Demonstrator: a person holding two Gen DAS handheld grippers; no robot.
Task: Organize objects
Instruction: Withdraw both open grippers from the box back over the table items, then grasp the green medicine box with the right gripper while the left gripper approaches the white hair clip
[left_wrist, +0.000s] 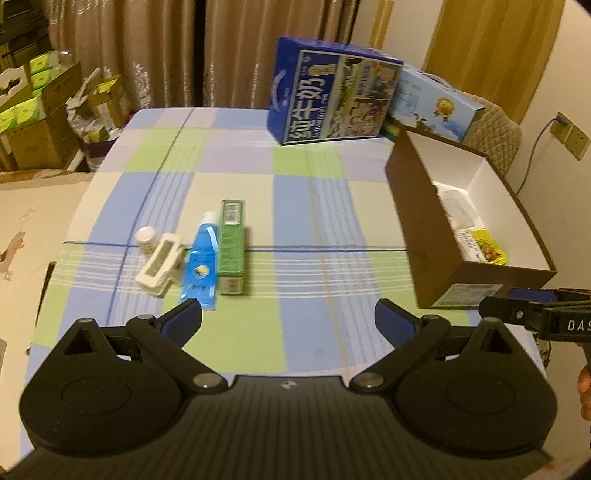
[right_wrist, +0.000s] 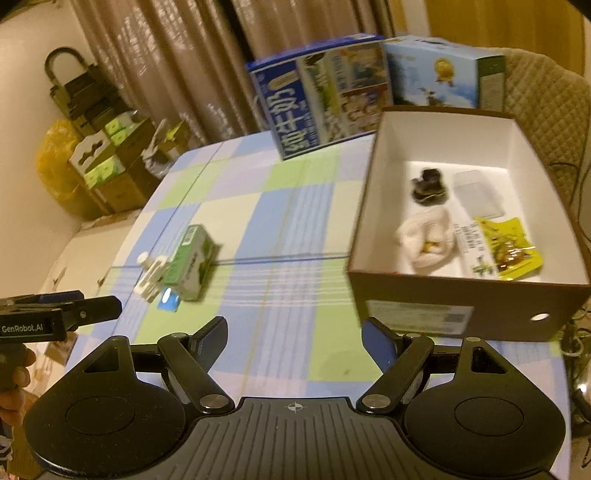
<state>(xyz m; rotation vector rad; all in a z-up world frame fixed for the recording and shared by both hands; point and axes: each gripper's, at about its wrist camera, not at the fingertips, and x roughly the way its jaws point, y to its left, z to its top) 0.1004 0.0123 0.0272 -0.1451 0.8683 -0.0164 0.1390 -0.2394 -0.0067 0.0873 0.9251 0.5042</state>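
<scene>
Both my grippers, left (left_wrist: 288, 317) and right (right_wrist: 293, 334), spread wide, empty, over the checked tablecloth (left_wrist: 314, 221). Green carton (left_wrist: 232, 246), blue tube (left_wrist: 201, 264) and cream clip (left_wrist: 160, 264) lie side by side, long axes pointing away from me, tube cap far. Barcodes on carton; other print unreadable. Brown box (right_wrist: 458, 306) right.

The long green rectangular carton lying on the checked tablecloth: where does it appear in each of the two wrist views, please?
Left wrist view: the green carton lies left of centre, right beside the blue tube.
Right wrist view: the green carton lies at the left, mid-height, blurred.
Shared landmark: the brown open cardboard box stands to the right of it in both views.
</scene>
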